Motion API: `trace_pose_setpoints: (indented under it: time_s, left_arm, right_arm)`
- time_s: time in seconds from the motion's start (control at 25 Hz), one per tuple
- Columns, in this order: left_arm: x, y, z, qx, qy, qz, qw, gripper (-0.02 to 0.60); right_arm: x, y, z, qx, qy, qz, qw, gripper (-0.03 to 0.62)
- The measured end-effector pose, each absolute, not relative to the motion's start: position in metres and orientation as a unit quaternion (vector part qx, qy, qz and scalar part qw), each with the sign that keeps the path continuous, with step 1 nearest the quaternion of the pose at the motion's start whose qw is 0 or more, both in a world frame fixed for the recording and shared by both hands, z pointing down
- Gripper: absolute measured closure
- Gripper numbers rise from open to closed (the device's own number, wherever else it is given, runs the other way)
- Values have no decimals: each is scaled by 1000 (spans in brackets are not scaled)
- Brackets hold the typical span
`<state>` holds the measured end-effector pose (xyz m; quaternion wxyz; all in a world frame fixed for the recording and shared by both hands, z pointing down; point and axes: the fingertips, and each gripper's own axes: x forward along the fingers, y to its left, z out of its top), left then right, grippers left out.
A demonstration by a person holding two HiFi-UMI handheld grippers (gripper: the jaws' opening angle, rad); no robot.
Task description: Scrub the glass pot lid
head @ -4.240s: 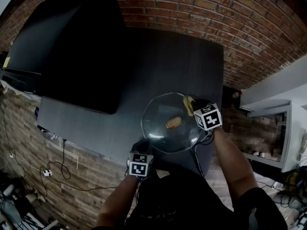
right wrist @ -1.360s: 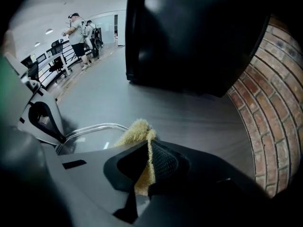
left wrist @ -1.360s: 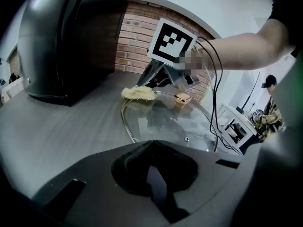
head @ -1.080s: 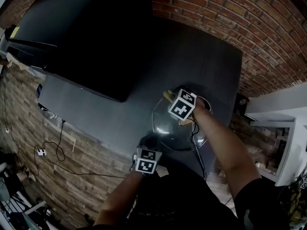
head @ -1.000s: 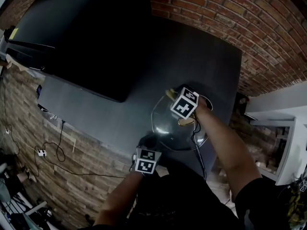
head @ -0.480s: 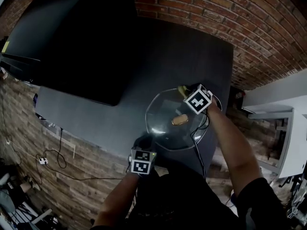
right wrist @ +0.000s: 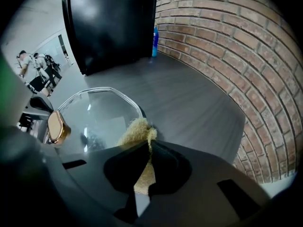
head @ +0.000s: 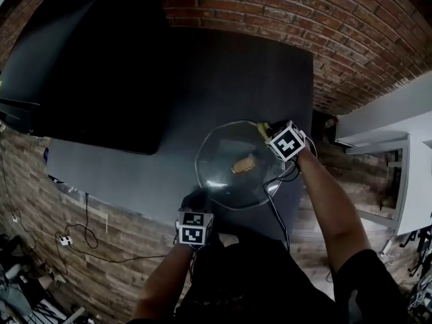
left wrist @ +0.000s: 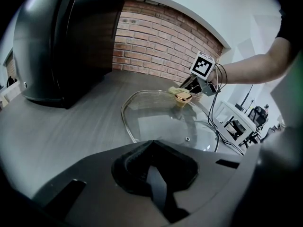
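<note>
The glass pot lid (head: 226, 184) lies on the dark table (head: 223, 79), its gold knob (head: 244, 163) at the centre. My left gripper (head: 198, 200) is at the lid's near-left edge, and in the left gripper view its jaws (left wrist: 152, 144) are shut on the rim of the lid (left wrist: 161, 122). My right gripper (head: 265, 132) is at the far right rim, shut on a yellow scrub pad (head: 261, 127). In the right gripper view the scrub pad (right wrist: 137, 129) sticks out of the jaws and presses on the lid's (right wrist: 99, 112) edge, with the knob (right wrist: 56, 126) to the left.
A large black box-like appliance (head: 88, 66) covers the table's left back part. A brick wall (head: 304, 19) runs behind and to the right. A blue bottle (right wrist: 155, 40) stands by the wall. A black cable (head: 273, 208) trails from the right gripper over the table's near edge.
Over the last second my right gripper slid with the scrub pad from the lid's far middle toward its far right rim. The left gripper has stayed on the near rim.
</note>
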<state>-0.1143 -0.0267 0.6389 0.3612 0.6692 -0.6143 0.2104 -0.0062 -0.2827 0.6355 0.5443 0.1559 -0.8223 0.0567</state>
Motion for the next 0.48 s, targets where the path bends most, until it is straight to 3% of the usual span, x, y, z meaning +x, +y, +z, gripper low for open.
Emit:
trace_pose_setpoints:
  time_s: [0.48]
  left_arm:
    - [-116,-27,639,675,-606,214,363,548]
  right_arm:
    - [42,-259,636,189,-817,86,538,569]
